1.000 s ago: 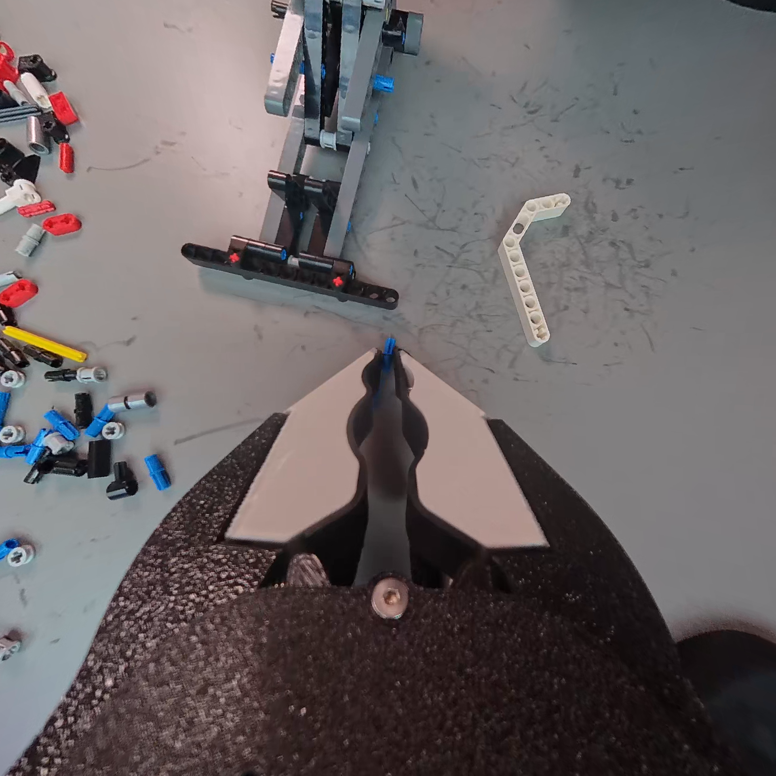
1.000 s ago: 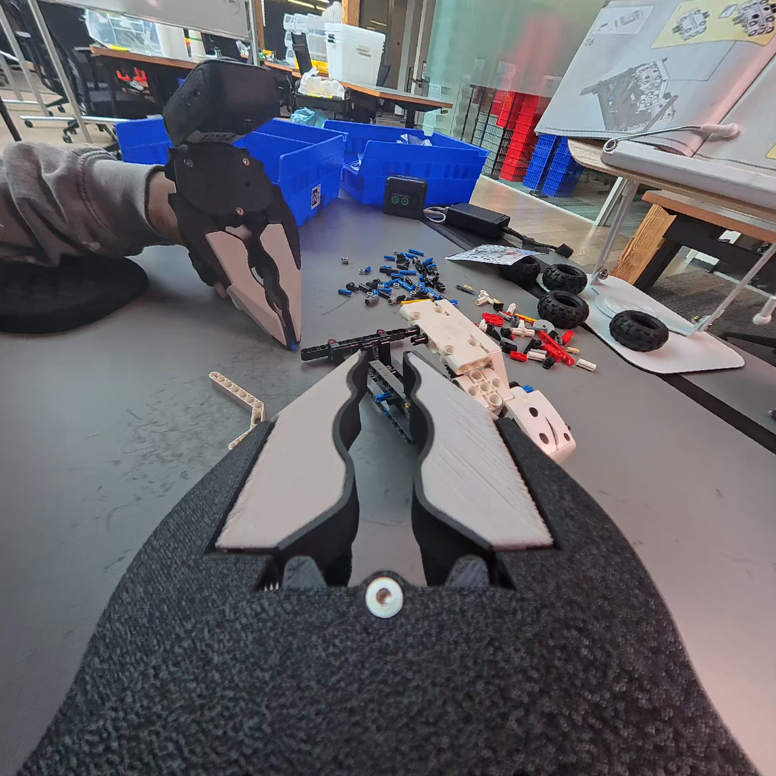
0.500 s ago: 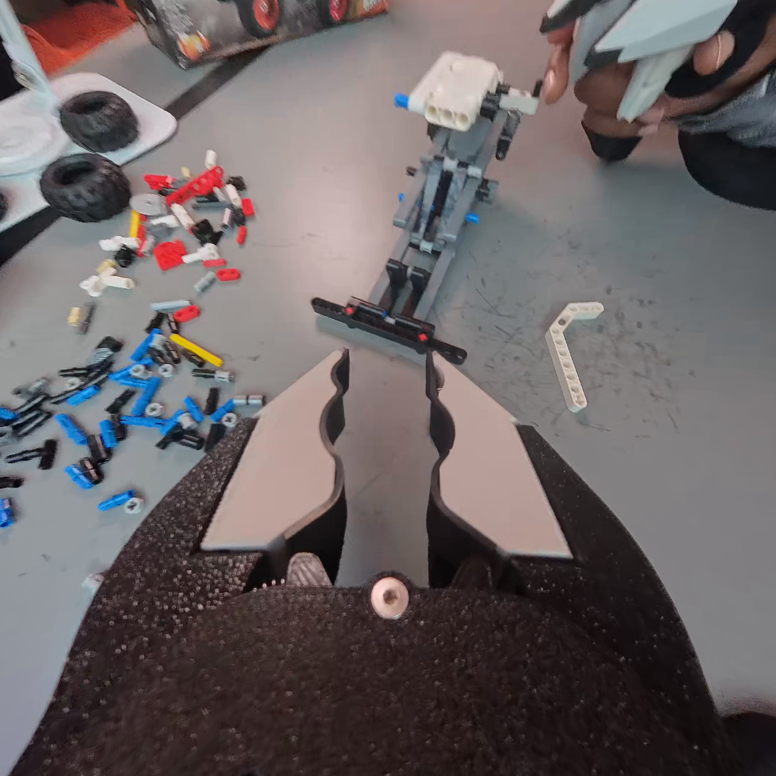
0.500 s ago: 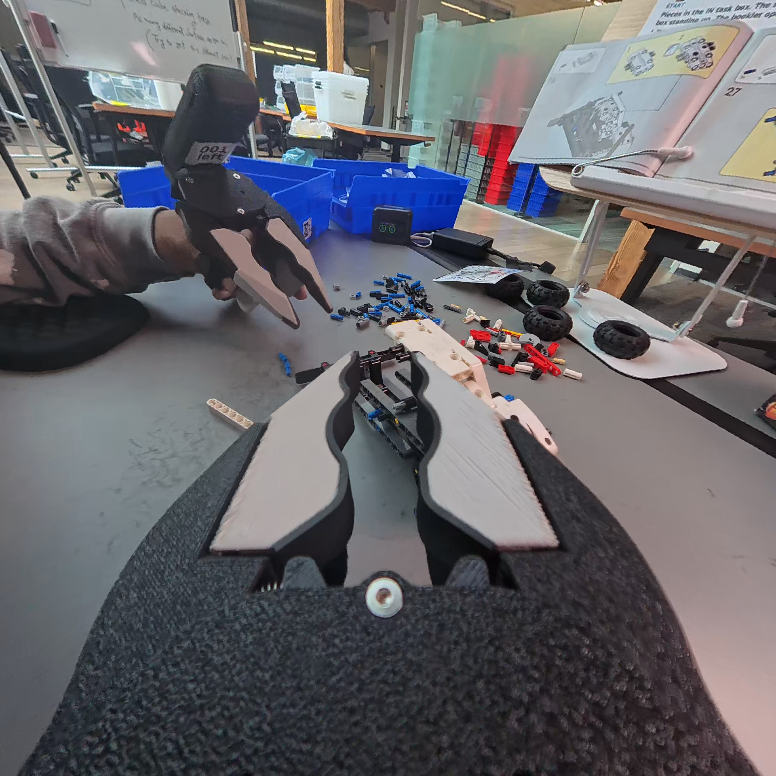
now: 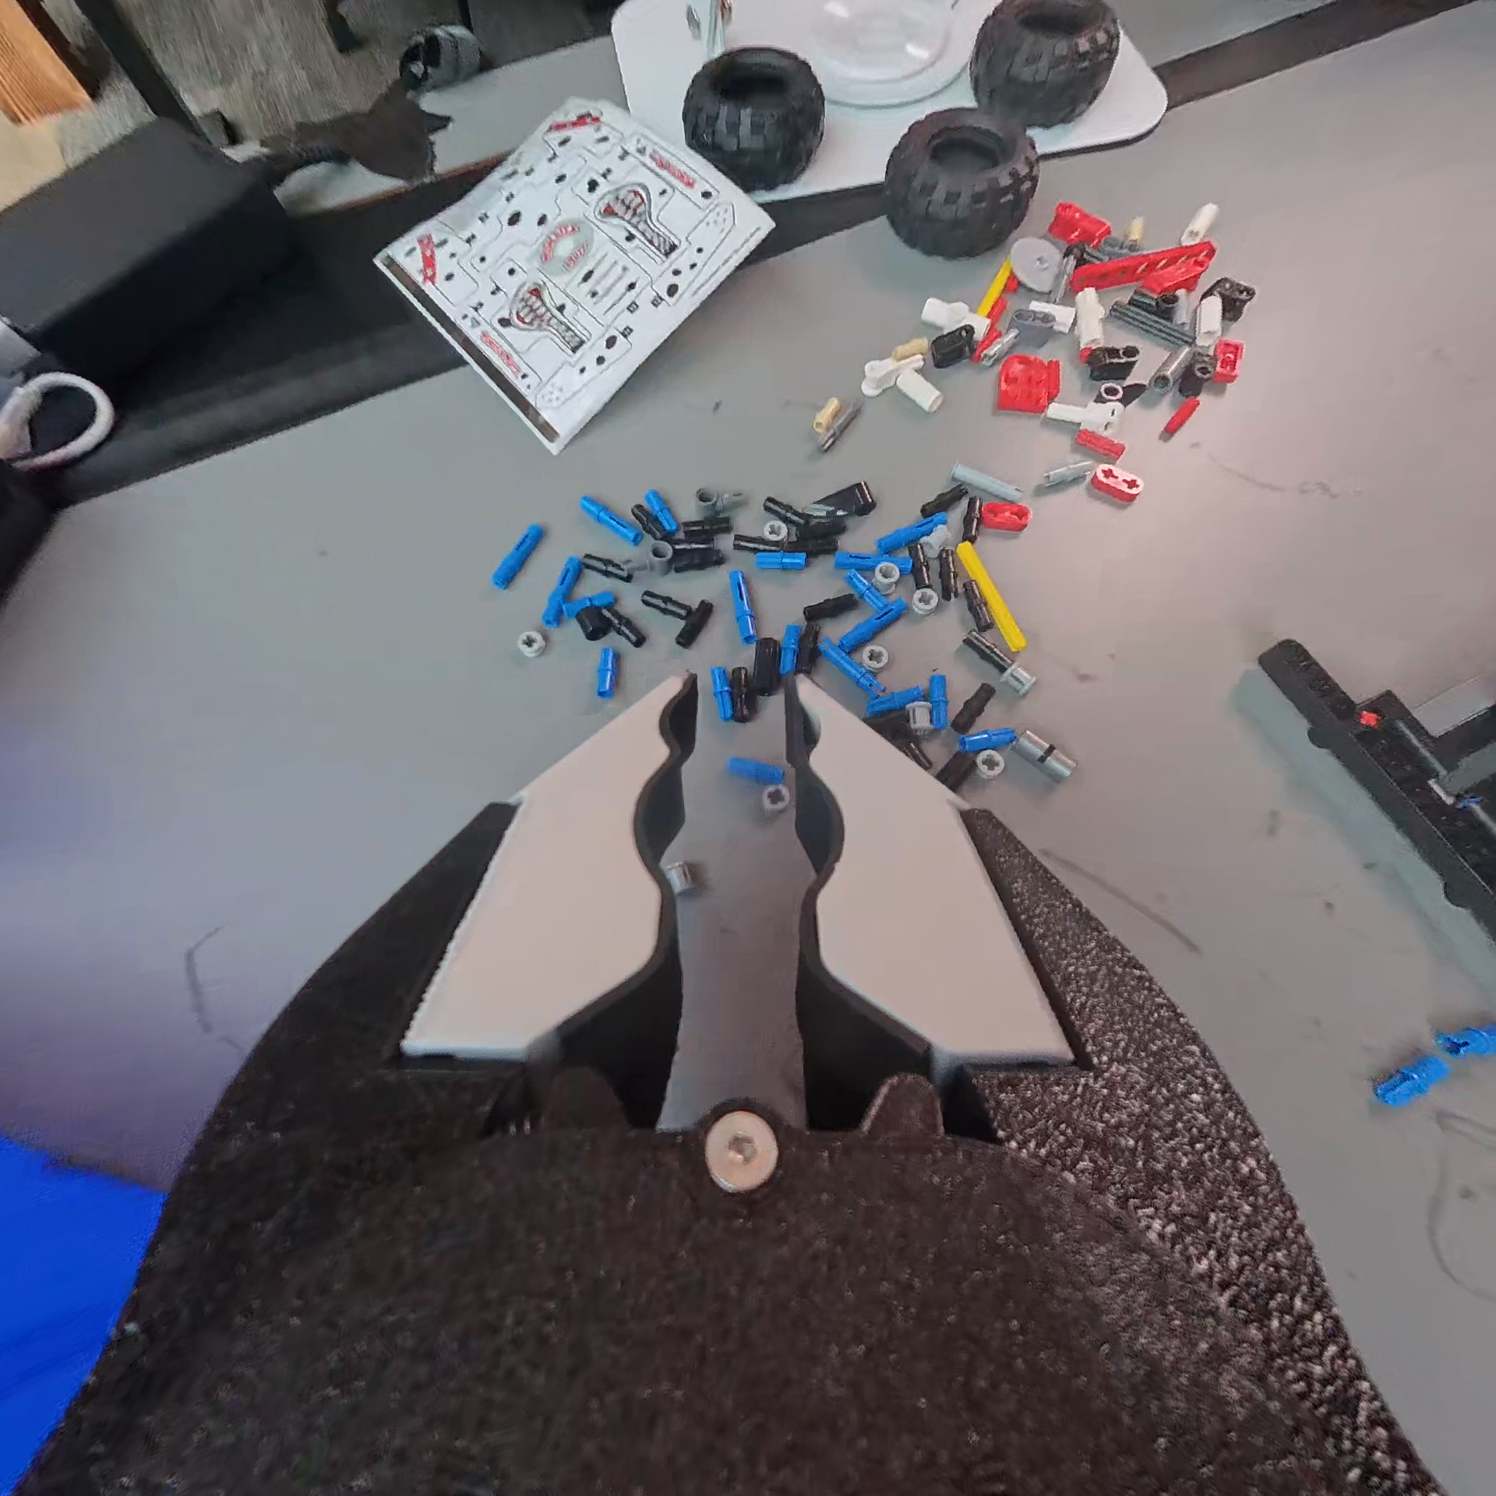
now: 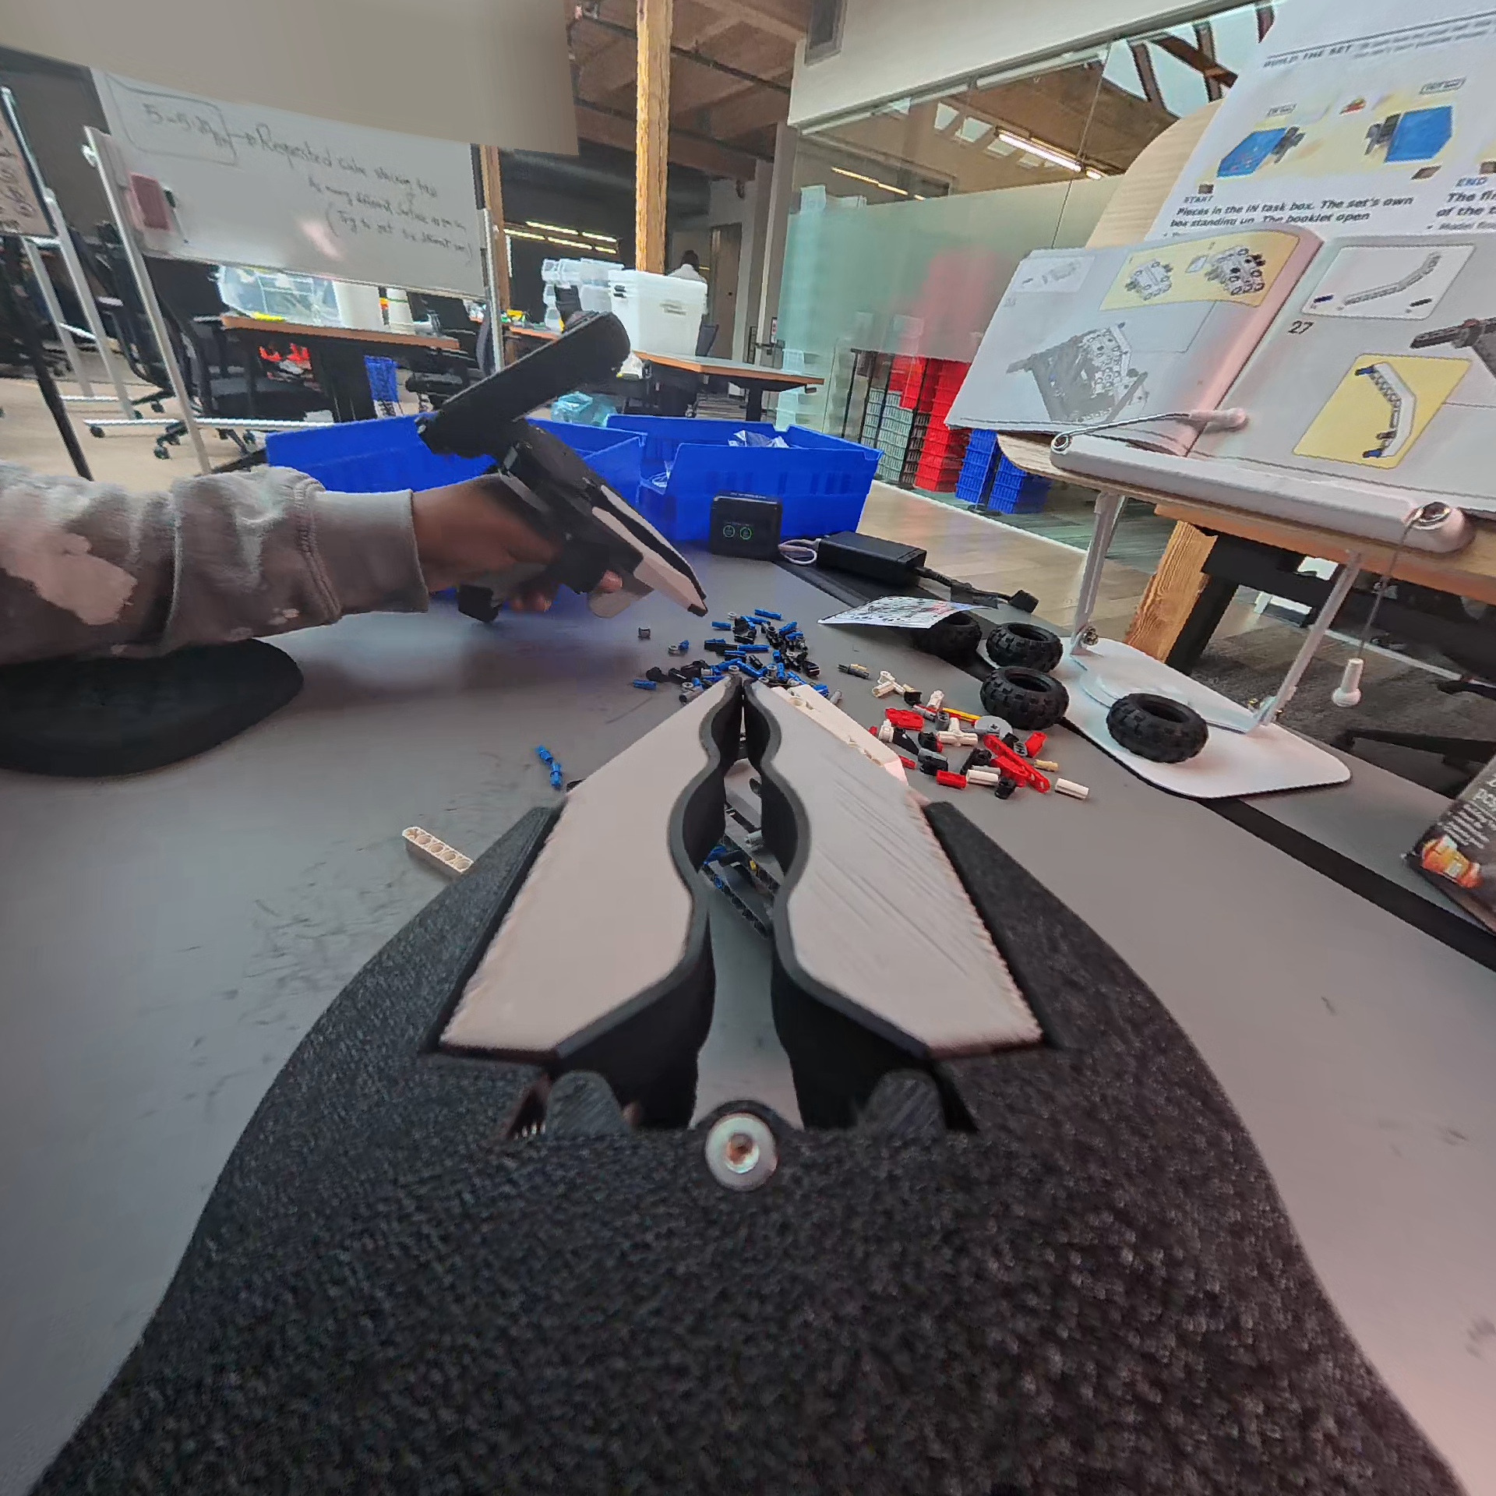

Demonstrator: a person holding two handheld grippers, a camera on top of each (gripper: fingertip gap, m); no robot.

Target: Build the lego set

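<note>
The grey bench (image 5: 243, 688) carries a build that looks, by my reckoning, somewhere short of halfway. The partly built lego chassis of grey and black beams with a white block on top (image 6: 818, 712) lies on the bench just ahead of the right gripper (image 6: 741, 688); in the left wrist view only its black front beam (image 5: 1376, 777) shows at the right edge. The open instruction booklet on its stand (image 6: 1214, 340) is propped beyond it.

Still unused: four black knobbly rubber tyres (image 6: 1024, 698), none mounted, a printed sticker sheet (image 5: 575, 267), a loose white angled beam (image 6: 437, 850), a scatter of red, white and grey connectors (image 5: 1093, 340), and a heap of small blue and black pins (image 5: 777, 599). So wheels, bodywork and stickers all appear left to do.

The left gripper (image 5: 741, 688) hangs over the near edge of the pin heap with jaws parted and empty, likely choosing the next pin. The right gripper's jaws are almost together at the tips, holding nothing that I can see. Two stray blue pins (image 5: 1433, 1060) lie apart near the chassis.
</note>
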